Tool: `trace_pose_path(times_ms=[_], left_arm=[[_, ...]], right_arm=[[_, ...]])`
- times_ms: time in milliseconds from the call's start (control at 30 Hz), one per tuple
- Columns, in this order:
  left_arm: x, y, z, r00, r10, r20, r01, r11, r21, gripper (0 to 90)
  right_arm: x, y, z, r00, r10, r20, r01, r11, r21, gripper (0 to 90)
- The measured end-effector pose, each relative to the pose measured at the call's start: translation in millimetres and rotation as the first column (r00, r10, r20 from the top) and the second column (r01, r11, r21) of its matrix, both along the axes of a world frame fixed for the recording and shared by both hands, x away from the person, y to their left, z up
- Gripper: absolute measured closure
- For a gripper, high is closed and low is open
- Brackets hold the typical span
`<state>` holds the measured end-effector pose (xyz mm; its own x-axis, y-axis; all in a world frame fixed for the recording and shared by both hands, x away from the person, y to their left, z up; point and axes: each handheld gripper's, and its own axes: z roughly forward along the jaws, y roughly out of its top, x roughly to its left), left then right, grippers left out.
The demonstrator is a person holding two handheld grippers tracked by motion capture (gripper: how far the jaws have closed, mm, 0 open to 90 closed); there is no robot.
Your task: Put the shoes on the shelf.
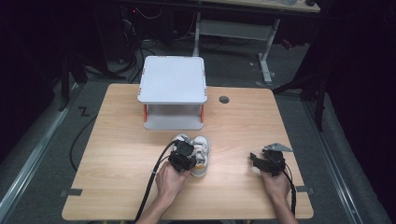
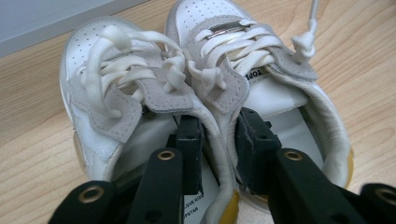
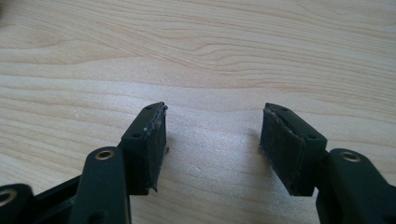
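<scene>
Sitting in the middle of the high view, table (image 1: 116, 140): a big light wooden top, and everything else rests on it.
Shelf (image 1: 173, 79): a small white stand with two levels, at the upper middle of the high view, at the far side of the table.
Shoes (image 1: 198, 154): two little white sneakers with white laces and yellow at the heels, side by side just below the middle of the high view, close in front of the shelf.
Left shoe (image 2: 100, 112): it lies at the left of the left gripper view, toe toward the top of the frame.
Right shoe (image 2: 280, 93): it lies at the right of the left gripper view, touching the other shoe along their inner sides.
Left gripper (image 2: 218, 140): one jaw goes down inside each shoe, and the two inner walls of the shoes are squeezed between the pads, so it has hold of both shoes at once.
Left gripper in the high view (image 1: 183, 156): it sits right on the heels of the shoes, with a hand behind it.
Right gripper (image 3: 212, 140): its jaws stand wide apart with nothing between them, low over bare wood.
Right gripper in the high view (image 1: 268, 161): it is at the lower right, well apart from the shoes.
</scene>
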<state>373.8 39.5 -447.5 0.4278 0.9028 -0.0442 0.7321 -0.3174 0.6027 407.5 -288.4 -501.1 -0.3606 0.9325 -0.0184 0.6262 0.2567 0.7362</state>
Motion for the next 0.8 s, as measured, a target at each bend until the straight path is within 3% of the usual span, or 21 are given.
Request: trace_pose_path(times_ms=[133,500,800], left_arm=[[-2.7,4.3,0.0,0.9997,0.012,0.022,-0.012,0.9999,0.001,79.8],[-7.4,16.0,2.7,0.9982,-0.015,0.058,0.015,0.9998,-0.008,81.6],[-11.6,33.4,14.2,0.9956,-0.025,0.090,0.031,0.9977,-0.061,81.8]], right_arm=[[0.0,0.0,0.0,1.0000,0.000,0.000,0.000,1.0000,0.000,40.8],[0.0,0.0,0.0,1.0000,0.000,0.000,0.000,1.0000,0.000,40.7],[0.1,0.1,0.1,1.0000,0.001,0.000,-0.001,1.0000,0.000,40.7]])
